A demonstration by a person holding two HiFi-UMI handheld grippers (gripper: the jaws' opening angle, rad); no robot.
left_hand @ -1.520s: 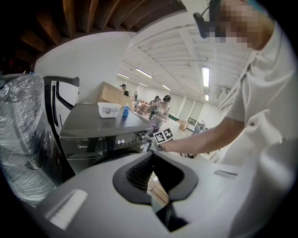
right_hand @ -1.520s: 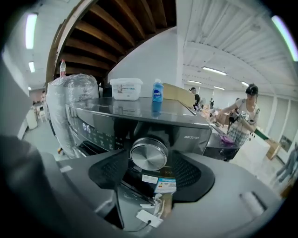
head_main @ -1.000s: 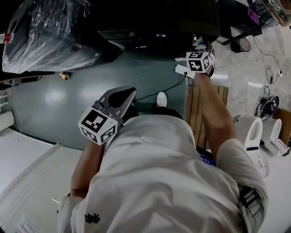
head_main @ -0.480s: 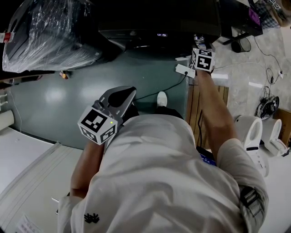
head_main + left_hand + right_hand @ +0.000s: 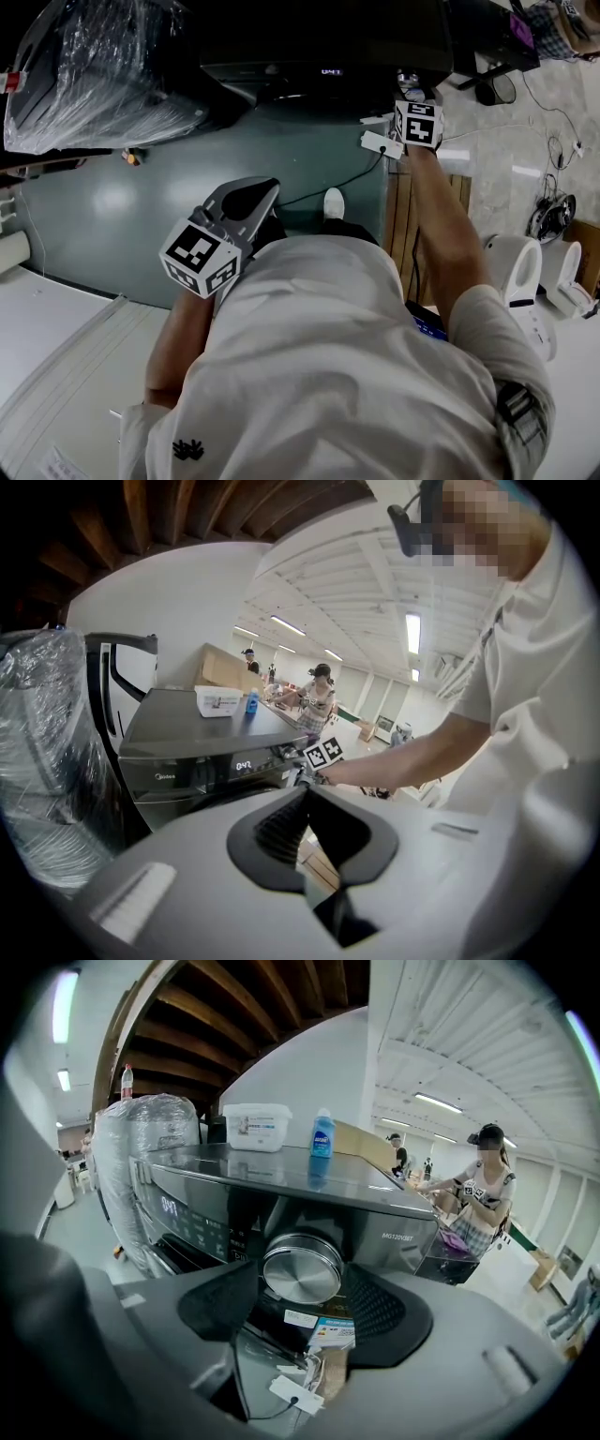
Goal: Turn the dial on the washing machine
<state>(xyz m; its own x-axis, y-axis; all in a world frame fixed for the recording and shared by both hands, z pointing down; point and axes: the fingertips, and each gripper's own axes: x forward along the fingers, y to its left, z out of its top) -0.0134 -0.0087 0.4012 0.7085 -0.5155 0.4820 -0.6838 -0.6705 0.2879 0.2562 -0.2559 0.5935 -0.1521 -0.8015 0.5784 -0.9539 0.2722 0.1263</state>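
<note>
Grey plastic left gripper (image 5: pixel 305 799), jaws closed on nothing, hangs near the torso, clear of the work. Farther out, the right gripper (image 5: pixel 300 1281) clamps the round brushed-metal dial (image 5: pixel 302 1266) on the dark grey washing machine (image 5: pixel 281 1171) front panel, probably so wrist roll turns it. The dial's axis lies horizontal, its face pointing outward.

We record a smooth grey-green floor (image 5: pixel 141 216). Standing or lying directly on it: the washing machine (image 5: pixel 309 80) at twelve o'clock, a plastic-wrapped bulk (image 5: pixel 94 66) at eleven o'clock, a wooden slatted board (image 5: pixel 401 225) at three o'clock, and a black cable (image 5: pixel 328 192) running towards a white block (image 5: pixel 380 143). On the machine's flat top, a white lidded box (image 5: pixel 257 1126) stands upright at nine o'clock of a blue bottle (image 5: pixel 322 1135), the two near but apart
</note>
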